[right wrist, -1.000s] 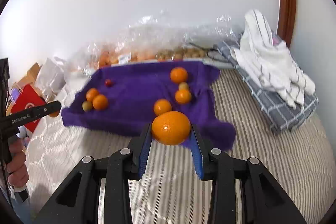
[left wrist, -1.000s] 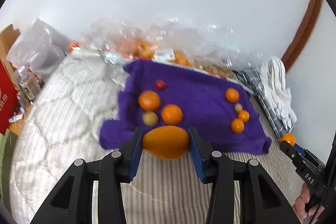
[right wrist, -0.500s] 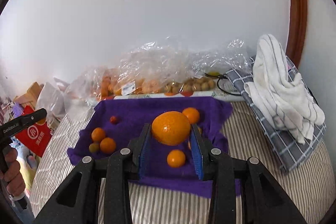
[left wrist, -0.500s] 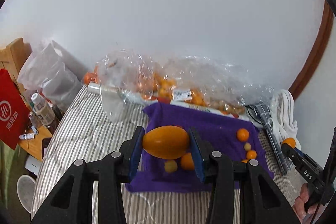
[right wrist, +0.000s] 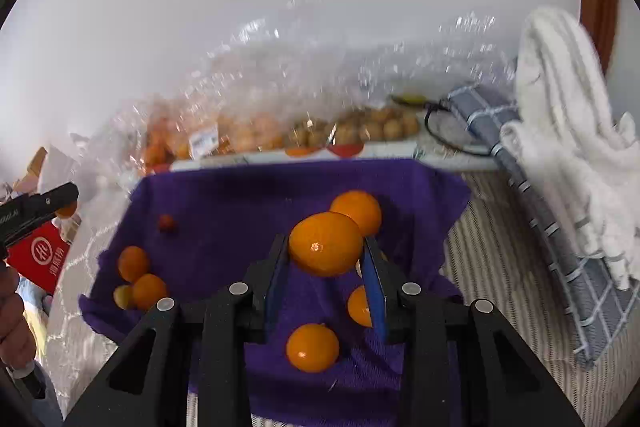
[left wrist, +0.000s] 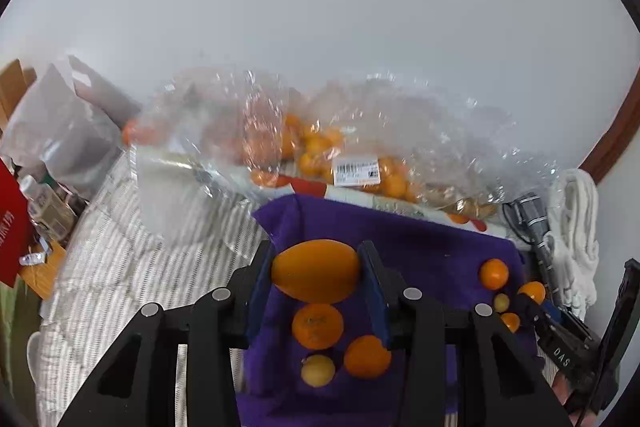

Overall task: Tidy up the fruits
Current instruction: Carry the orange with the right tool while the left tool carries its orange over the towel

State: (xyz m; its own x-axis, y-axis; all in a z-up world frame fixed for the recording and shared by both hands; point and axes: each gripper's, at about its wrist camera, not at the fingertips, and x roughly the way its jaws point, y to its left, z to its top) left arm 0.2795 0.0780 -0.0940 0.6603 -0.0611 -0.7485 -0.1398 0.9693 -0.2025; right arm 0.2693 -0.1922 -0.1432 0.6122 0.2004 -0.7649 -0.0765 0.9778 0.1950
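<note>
Though clamped, two fruits (left wrist: 316, 273) (right wrist: 325, 245), two claws (left wrist: 316, 259) (right wrist: 324, 251).

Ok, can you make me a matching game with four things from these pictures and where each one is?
Things:
1. oval orange fruit
2. round orange
3. white towel
4. small red fruit

Places:
A. lying on the purple cloth
B. between the right gripper fingers
C. heaped on the checked blanket
D. between the left gripper fingers

Pairs: 1-D, 2-B, 3-C, 4-A
</note>
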